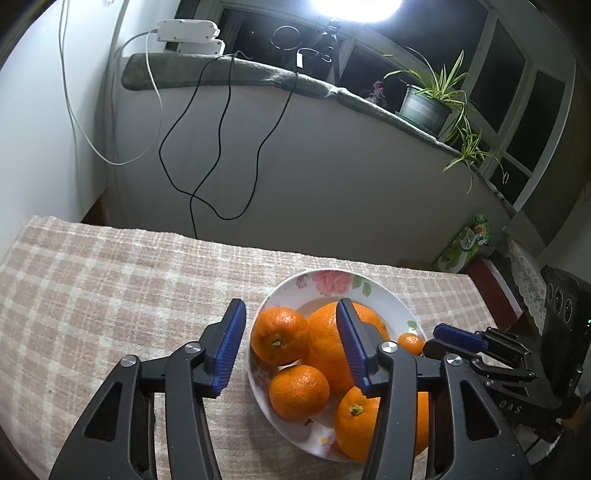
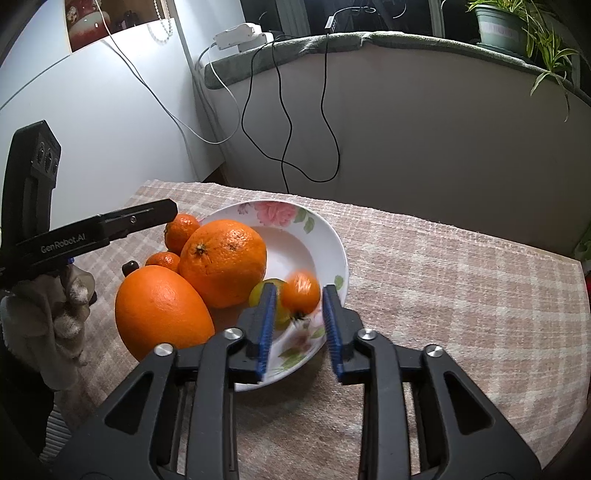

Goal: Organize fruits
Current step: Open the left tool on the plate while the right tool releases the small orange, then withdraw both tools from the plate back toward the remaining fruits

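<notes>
covering the table: a checked beige cloth [image 1: 110, 280], slightly rumpled, with a floral plate [image 2: 332, 243] on it
room: pale wall behind; a ledge under a grey-green cover [image 1: 236, 74] carries white boxes [image 1: 188, 31] and a potted plant [image 1: 424, 105]; black cables [image 1: 207, 140] hang from the ledge down the wall; dark window panes above, bright lamp glare at the top
fruit: all in or at the plate; two large oranges [image 2: 223, 262] and [image 2: 162, 314] sit touching, two small mandarins [image 2: 181, 229] behind them at the far rim, a yellow-green fruit [image 2: 258, 295] partly hidden behind a finger
left gripper [image 1: 291, 347]: jaws spread, nothing between the pads; left finger over the cloth just beside the plate, right finger over the oranges; touch cannot be told
right gripper [image 2: 299, 328]: jaws parted over the plate's near rim; a small mandarin [image 2: 301, 291], motion-blurred, lies just beyond the tips, clear of both pads
person: a gloved hand [image 2: 55, 314] at the left edge of the right view, holding the left gripper
</notes>
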Demonstrator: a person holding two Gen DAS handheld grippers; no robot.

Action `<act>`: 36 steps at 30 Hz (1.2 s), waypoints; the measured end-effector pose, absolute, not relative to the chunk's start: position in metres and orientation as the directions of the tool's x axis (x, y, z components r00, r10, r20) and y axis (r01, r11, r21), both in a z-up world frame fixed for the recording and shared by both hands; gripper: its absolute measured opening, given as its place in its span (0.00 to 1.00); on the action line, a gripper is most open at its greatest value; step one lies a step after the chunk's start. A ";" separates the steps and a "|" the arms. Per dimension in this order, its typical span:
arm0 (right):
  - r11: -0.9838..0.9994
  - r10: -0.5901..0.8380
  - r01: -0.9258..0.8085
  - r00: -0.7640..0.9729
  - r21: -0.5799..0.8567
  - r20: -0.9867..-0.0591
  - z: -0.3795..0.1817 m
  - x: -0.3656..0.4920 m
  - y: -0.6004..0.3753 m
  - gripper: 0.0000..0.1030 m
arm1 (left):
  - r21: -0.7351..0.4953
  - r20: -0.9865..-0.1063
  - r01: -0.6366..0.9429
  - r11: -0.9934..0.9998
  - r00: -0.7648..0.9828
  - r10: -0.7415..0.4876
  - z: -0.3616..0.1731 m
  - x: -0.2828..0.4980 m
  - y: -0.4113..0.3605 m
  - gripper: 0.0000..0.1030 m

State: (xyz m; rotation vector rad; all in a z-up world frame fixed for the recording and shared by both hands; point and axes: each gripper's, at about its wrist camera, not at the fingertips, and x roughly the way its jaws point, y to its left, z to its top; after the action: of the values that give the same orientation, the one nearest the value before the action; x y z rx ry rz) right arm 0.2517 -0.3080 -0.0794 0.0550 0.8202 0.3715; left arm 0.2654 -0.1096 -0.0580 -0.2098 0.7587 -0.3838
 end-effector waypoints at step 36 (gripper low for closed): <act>0.905 0.374 -0.417 0.683 0.085 -0.628 -0.006 0.170 -0.251 0.65 | -0.119 -0.595 0.176 0.977 0.775 -0.212 -0.031 0.210 -0.086 0.58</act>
State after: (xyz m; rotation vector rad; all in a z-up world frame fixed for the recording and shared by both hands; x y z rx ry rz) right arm 0.1695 -0.2511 -0.0060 -0.0670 0.6890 0.4438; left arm 0.2104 -0.0856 -0.0314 -0.0578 0.6509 -0.2104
